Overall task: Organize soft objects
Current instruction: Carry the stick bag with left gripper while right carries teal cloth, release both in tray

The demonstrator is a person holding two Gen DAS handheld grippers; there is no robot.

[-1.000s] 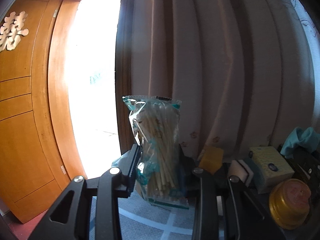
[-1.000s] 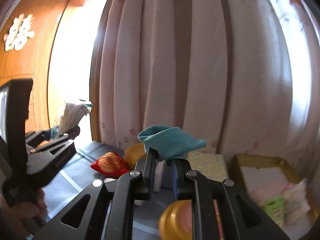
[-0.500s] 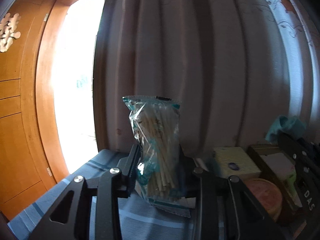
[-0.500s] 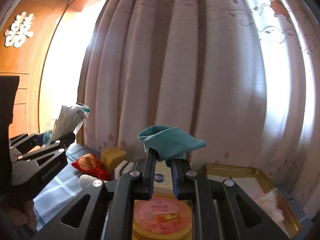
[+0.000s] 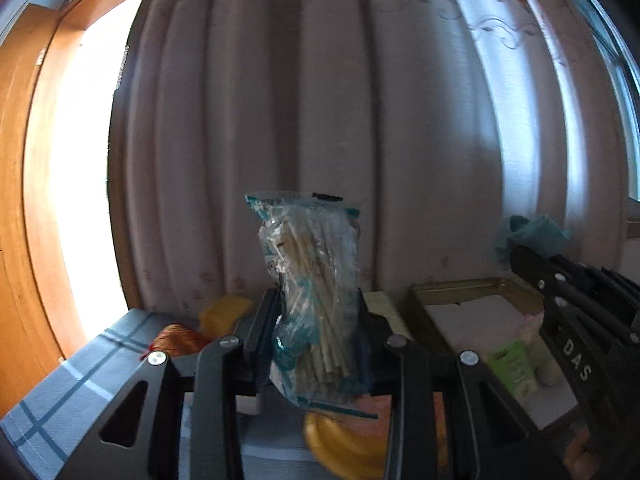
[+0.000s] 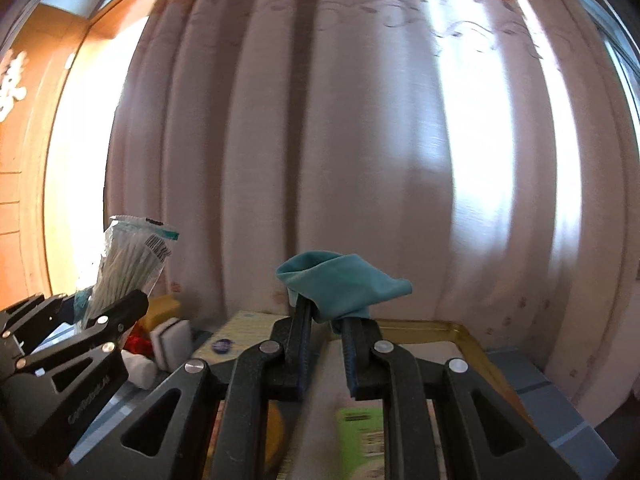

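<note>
Both grippers have swung right over the last second, away from the bright doorway and toward the gold tray (image 5: 472, 285) at the curtain's foot, so this reads as a carry heading for a drop-off. The left gripper (image 5: 318, 332) has its fingers pinching a clear bag of cotton swabs (image 5: 316, 280), held upright above the table (image 5: 72, 384). The right gripper (image 6: 323, 332) has its fingers pressed together on a bunched teal cloth (image 6: 344, 286), which rides in the air over the near end of the tray, where a white folded cloth (image 5: 476, 316) and a small green packet (image 5: 508, 364) already lie.

That puts the cloth close to a sensible resting place; the swab bag trails to its left and, by my reading, has farther to go.

In the way: a yellow round tin (image 5: 344, 440) sits directly below the left gripper, a pale yellow box (image 6: 244, 334) lies just left of the tray, and further left sit a white sponge block (image 6: 170, 342), a yellow sponge (image 5: 226, 310) and a red-gold pouch (image 5: 176, 340). The two grippers are near each other, so lowering both together risks a knock.
</note>
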